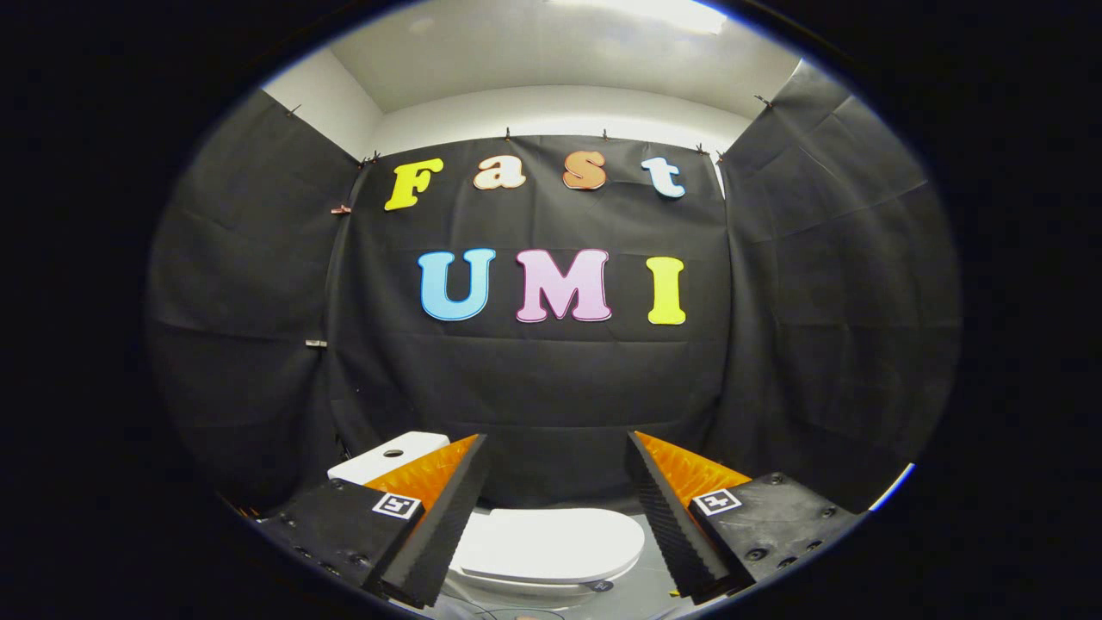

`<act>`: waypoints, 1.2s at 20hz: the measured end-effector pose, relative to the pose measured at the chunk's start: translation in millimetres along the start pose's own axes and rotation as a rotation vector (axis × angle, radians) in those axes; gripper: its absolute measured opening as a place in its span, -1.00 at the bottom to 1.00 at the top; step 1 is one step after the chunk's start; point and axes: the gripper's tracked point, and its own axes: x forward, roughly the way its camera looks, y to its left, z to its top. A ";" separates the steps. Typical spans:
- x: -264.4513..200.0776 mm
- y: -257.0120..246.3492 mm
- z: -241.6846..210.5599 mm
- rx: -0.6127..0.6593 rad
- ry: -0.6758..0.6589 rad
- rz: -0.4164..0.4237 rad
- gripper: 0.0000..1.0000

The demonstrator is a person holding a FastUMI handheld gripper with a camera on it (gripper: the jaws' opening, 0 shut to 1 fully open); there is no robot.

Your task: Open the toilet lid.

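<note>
A white toilet stands low ahead of me on the floor. Its lid (551,544) lies flat and closed, seen between my two fingers and below them. The white tank (387,456) with a round button on top sits beyond the left finger, partly hidden by it. My gripper (555,452) is open, its black ridged pads and orange fingers (430,478) spread wide with nothing between them. It hovers above and short of the lid, touching nothing.
Black cloth walls close the booth on three sides, just behind the toilet. Grey floor (641,594) shows to the right of the bowl, under the right finger. White ceiling and a light are above.
</note>
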 end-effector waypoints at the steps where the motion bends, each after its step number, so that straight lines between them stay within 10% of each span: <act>1: -0.5 -0.7 -0.7 0.001 0.003 0.000 0.98; 24: 35.1 -79.8 -113.1 0.143 0.170 -0.130 0.98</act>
